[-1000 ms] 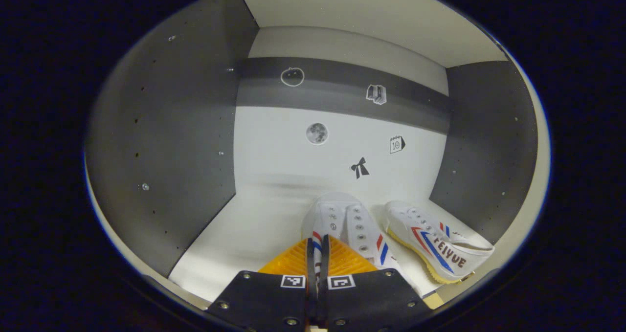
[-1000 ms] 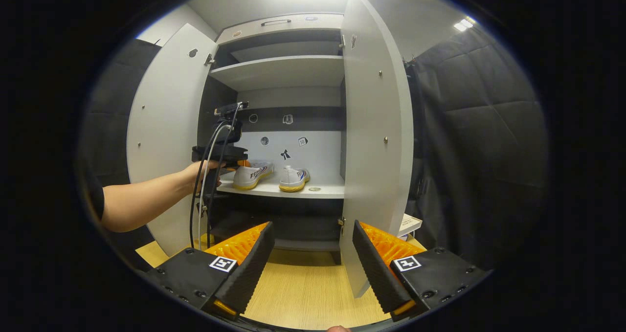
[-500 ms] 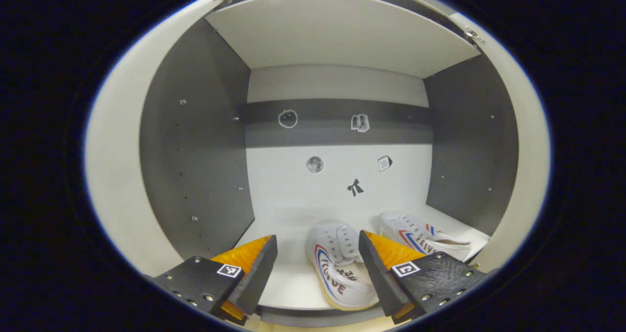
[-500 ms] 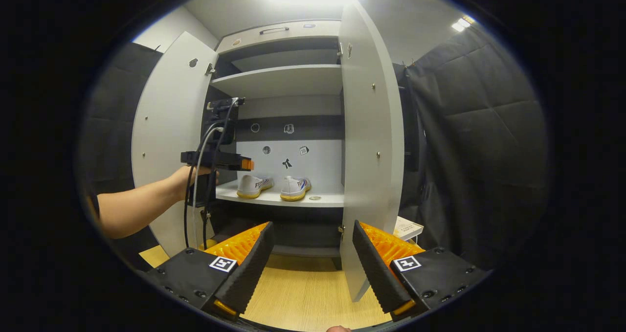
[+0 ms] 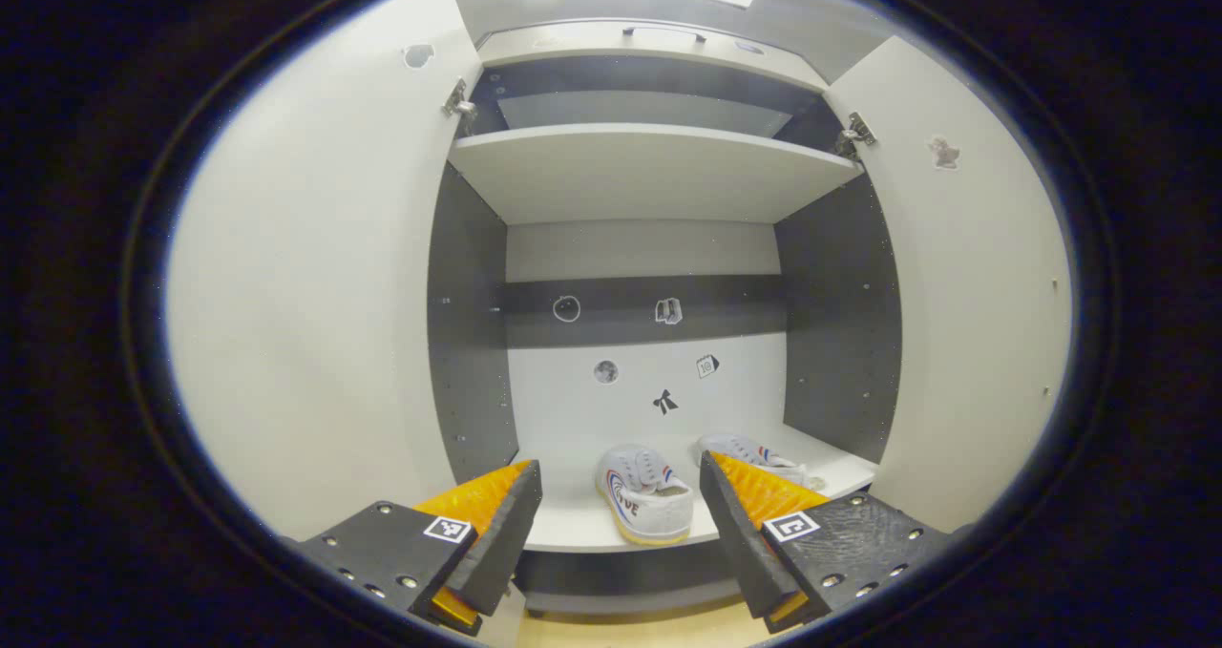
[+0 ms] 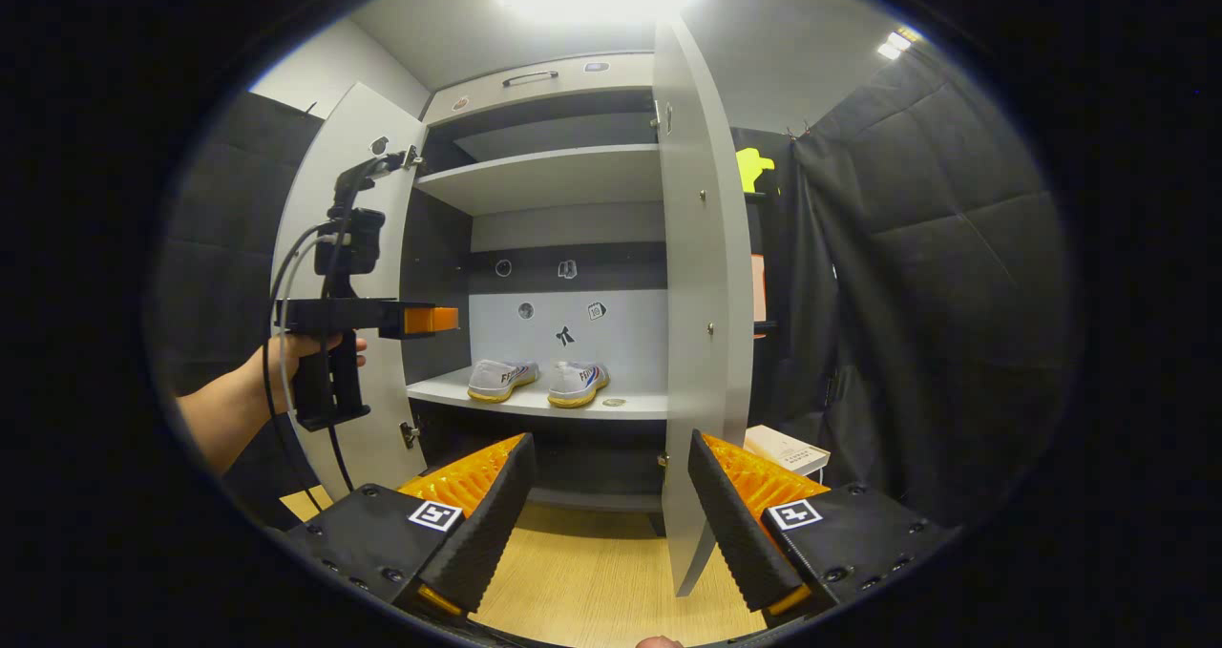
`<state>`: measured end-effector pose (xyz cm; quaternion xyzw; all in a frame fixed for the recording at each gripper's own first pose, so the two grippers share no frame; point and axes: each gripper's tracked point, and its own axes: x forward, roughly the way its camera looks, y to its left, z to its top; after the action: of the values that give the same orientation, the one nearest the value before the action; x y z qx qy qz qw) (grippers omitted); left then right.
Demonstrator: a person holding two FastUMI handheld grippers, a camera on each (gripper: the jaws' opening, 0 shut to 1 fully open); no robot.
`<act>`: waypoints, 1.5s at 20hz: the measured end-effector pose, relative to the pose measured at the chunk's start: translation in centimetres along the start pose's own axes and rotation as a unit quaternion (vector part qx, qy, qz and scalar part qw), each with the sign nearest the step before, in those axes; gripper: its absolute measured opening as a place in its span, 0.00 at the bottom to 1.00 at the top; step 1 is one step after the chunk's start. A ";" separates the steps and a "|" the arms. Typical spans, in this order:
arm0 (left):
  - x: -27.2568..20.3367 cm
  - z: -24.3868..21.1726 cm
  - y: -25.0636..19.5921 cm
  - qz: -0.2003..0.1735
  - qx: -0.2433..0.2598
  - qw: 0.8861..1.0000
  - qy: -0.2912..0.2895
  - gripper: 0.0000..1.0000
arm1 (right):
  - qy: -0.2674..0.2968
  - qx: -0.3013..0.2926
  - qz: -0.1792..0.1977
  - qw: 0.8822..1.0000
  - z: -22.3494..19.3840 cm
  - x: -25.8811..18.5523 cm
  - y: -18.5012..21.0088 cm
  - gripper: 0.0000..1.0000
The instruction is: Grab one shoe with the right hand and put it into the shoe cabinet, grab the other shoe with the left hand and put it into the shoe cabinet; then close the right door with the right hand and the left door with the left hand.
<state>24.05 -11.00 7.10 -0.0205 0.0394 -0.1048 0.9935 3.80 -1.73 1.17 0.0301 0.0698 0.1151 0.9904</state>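
Observation:
Two white sneakers with red and blue stripes stand side by side on the cabinet's middle shelf (image 6: 535, 402): the left shoe (image 5: 645, 492) (image 6: 502, 379) and the right shoe (image 5: 754, 453) (image 6: 578, 383). My left gripper (image 5: 619, 519) is open and empty, held in front of the cabinet, well back from the shoes; in the right gripper view it (image 6: 420, 320) hangs by the left door (image 6: 368, 247) in a person's hand. My right gripper (image 6: 611, 495) is open and empty, lower and farther back. Both doors, the left door (image 5: 315, 295) and the right door (image 5: 964, 304) (image 6: 692, 324), stand wide open.
An upper shelf (image 5: 649, 166) spans the cabinet above the shoes, with a drawer front (image 6: 544, 80) on top. A small box (image 6: 788, 449) lies on the wooden floor (image 6: 592, 581) right of the right door. Black padded cloth (image 6: 916, 276) lines the booth's right side.
My left gripper let go of the left shoe, opened, and pulled back out of the cabinet. The right gripper has drawn back slightly and stays open.

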 end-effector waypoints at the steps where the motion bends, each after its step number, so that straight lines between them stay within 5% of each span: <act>1: -1.3 0.0 0.2 0.003 -0.002 1.000 0.000 1.00 | -0.002 -0.001 0.002 1.000 0.1 -0.1 0.0 1.00; 18: -18.6 0.5 2.9 0.045 -0.015 0.999 -0.008 0.94 | -0.019 -0.014 0.011 1.000 2.3 -1.8 -2.4 1.00; 28: -22.1 0.0 5.0 0.084 -0.012 0.996 0.003 0.94 | -0.037 -0.020 -0.085 0.996 5.3 -1.1 -11.3 1.00; 29: -22.5 0.0 5.4 0.090 -0.008 0.996 0.003 1.00 | -0.040 -0.020 -0.099 0.994 5.8 -0.9 -12.5 1.00; 30: -22.8 0.2 5.9 0.096 -0.006 0.995 0.002 0.94 | -0.045 -0.018 -0.115 0.992 6.3 -0.8 -13.6 1.00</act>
<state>3.08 -0.44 8.67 -0.0224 0.0435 -0.0089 0.9988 7.01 -15.39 6.50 0.0090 0.0262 -0.0003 0.9996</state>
